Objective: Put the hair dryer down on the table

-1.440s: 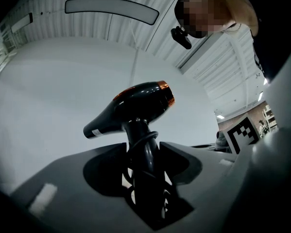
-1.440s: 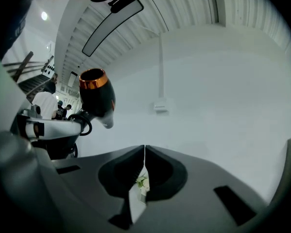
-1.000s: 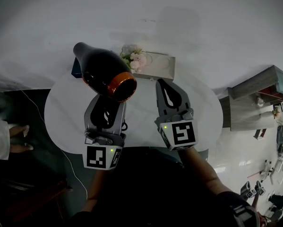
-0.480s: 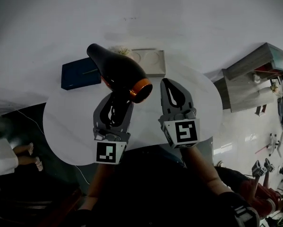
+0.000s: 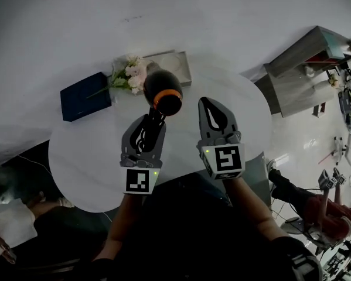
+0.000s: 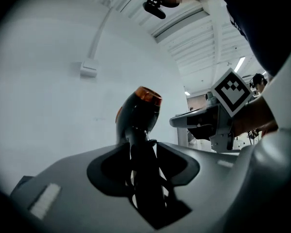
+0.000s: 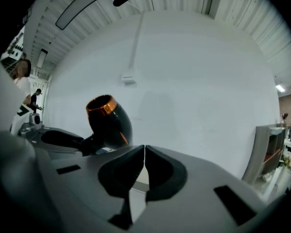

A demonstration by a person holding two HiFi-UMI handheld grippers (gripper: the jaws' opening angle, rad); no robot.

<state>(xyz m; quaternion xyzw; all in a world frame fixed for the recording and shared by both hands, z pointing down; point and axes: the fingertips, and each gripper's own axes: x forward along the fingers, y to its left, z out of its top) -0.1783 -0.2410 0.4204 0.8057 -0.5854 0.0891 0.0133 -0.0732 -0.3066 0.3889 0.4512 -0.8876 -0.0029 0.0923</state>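
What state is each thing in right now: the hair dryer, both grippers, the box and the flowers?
Hair dryer: held up by its handle, orange-ringed end raised.
Left gripper: jaws closing, gripping the dryer's handle.
Right gripper: jaws together, empty.
Box: closed, flat on the table.
Flowers: lying beside the box.

Dark blue box [image 5: 85, 96], pink flowers [image 5: 130, 75], grey tray [image 5: 184, 70].

Dim, fisheye-warped frames (dark corners)
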